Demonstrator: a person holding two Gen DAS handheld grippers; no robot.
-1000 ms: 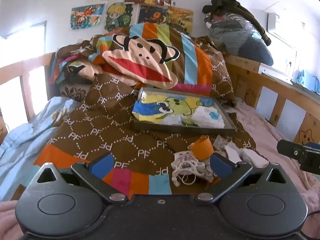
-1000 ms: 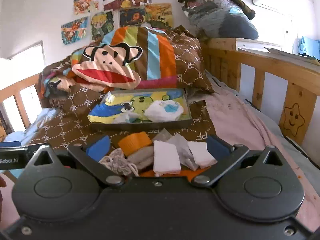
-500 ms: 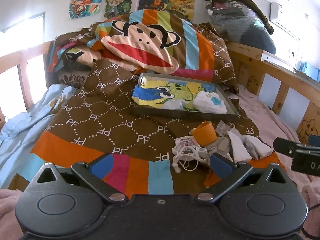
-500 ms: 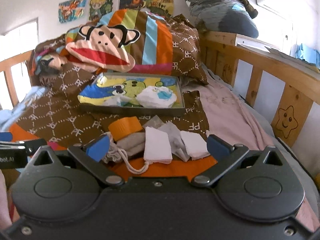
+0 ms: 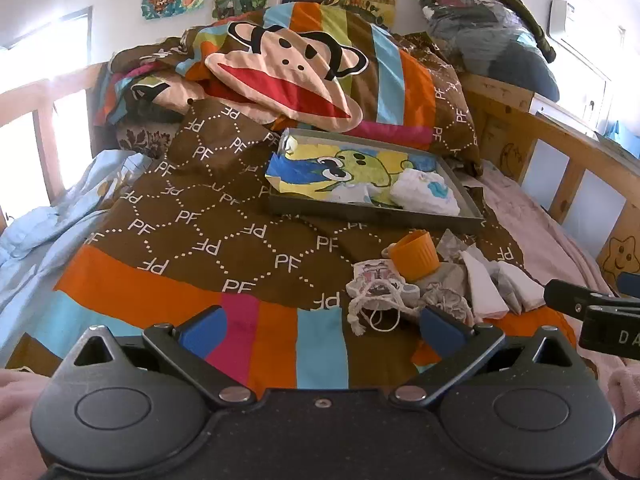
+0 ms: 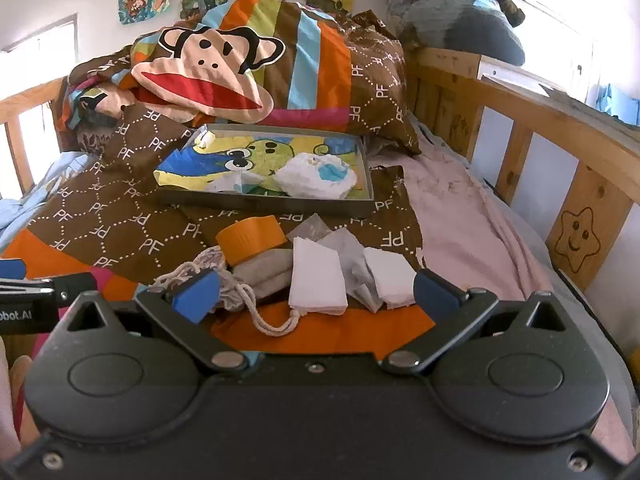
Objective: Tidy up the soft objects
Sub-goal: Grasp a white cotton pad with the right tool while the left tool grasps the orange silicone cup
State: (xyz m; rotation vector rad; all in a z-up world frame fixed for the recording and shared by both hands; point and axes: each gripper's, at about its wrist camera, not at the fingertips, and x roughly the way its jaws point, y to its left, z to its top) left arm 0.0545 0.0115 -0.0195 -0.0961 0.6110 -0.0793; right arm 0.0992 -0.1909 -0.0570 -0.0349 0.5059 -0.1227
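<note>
While one white bundle with a blue patch (image 6: 318,176) already lies in the gray tray (image 6: 264,203), toward its right end on a cartoon cloth (image 6: 256,156), most of the sorting looks undone. The tray sits mid-bed on the brown quilt (image 5: 192,232), just below the monkey pillow (image 5: 288,76). Between the tray and the foot edge of the quilt a loose pile waits: an orange cup (image 6: 250,238), a gray folded cloth (image 6: 266,270), a drawstring pouch (image 5: 376,284), two white folded cloths (image 6: 318,282) and a gray scrap between them. These touch and overlap one another; how many separate pieces the gray part holds is hard to tell.

Both tools are held low near the foot of the bed, pointing up it toward the tray. The right gripper (image 6: 316,296) has its blue pads spread wide, empty, straddling the pile, the white cloths lying just ahead between its fingers. The left gripper (image 5: 324,328) is likewise released and holds nothing, aimed over the striped band of the quilt with the pouch near its right finger.
</note>
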